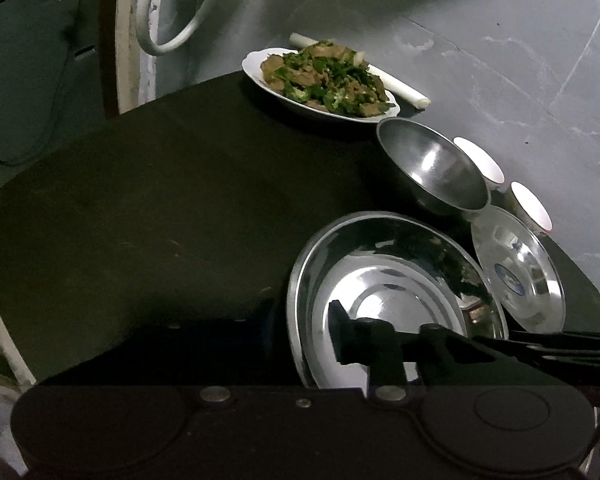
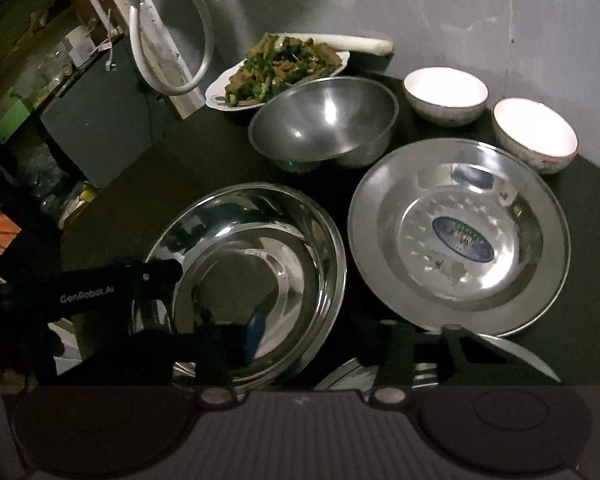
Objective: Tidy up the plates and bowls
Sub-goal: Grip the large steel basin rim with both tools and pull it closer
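Note:
A large steel basin (image 1: 391, 280) (image 2: 252, 276) sits at the near side of the black table. My left gripper (image 1: 300, 332) straddles its near left rim with one finger (image 1: 343, 332) inside it; the gripper also shows in the right wrist view (image 2: 156, 276). My right gripper (image 2: 300, 344) is open, its fingers either side of the basin's right rim. A flat steel plate (image 1: 519, 268) (image 2: 459, 236) with a blue sticker lies right of the basin. A steel bowl (image 1: 431, 164) (image 2: 323, 120) stands behind. Two white bowls (image 2: 445, 94) (image 2: 535, 134) stand at the far right.
A white plate of green stir-fry (image 1: 319, 80) (image 2: 276, 72) sits at the table's far edge beside a white leek stalk (image 2: 363, 42). Another steel rim (image 2: 515, 356) shows under my right gripper. A white hose (image 2: 168, 60) hangs by the wall. Grey floor lies beyond.

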Demonstrator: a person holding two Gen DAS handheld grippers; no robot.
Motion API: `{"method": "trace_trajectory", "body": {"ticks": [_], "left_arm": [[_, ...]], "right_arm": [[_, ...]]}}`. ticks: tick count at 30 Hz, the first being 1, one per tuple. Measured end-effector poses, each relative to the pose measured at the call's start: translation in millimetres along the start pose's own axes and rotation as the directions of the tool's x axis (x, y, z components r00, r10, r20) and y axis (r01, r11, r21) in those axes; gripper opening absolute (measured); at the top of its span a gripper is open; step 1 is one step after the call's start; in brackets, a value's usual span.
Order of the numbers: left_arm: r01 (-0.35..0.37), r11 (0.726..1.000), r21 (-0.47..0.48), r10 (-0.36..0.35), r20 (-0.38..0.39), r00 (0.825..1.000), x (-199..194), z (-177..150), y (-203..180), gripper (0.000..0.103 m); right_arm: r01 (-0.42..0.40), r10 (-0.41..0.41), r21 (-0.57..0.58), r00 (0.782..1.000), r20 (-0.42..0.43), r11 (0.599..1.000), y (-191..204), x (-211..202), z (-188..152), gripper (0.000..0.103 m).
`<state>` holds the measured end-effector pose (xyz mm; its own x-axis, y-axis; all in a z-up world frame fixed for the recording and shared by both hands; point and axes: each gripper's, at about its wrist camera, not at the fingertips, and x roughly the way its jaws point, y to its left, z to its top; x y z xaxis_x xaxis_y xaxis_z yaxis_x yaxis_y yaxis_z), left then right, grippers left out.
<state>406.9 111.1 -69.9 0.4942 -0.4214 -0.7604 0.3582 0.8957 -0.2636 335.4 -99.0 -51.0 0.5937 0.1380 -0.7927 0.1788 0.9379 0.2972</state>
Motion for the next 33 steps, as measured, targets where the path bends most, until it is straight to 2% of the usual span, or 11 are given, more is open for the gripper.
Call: {"method": "trace_trajectory", "body": {"ticks": [6, 11, 17, 24, 33], "left_arm": [[-0.011, 1.0, -0.014, 0.011, 0.001, 1.0, -2.2, -2.0, 2.2, 0.01], [-0.024, 1.0, -0.012, 0.024, 0.025, 0.999, -12.4, -5.2, 2.4, 0.01], [-0.038, 0.999, -0.019, 0.04, 0.068, 0.997, -34.9, -8.7, -2.6, 0.01], [-0.011, 1.0, 0.013, 0.009, 0.107, 0.994, -63.9, -7.0, -38.7, 0.011], [0.068, 0.991, 0.114, -0.075, 0.054, 0.996, -64.7, -25.3, -110.6, 0.011]], "right_arm": [[0.011, -0.011, 0.033, 1.0, 0.006, 0.999, -3.6, 2.7, -2.8, 0.026], [0.008, -0.009, 0.048, 1.0, 0.026, 0.999, -7.1, 1.9, -4.9, 0.017], [-0.026, 0.025, 0.019, 0.996, 0.087, 0.999, -2.3, -12.0, -6.2, 0.016], [-0.061, 0.058, 0.016, 0.987, 0.15, 0.998, -9.2, -43.2, -9.5, 0.016], [-0.012, -0.002, 0.079, 0.984, 0.178, 0.997, -59.8, -96.0, -35.9, 0.016]]}}
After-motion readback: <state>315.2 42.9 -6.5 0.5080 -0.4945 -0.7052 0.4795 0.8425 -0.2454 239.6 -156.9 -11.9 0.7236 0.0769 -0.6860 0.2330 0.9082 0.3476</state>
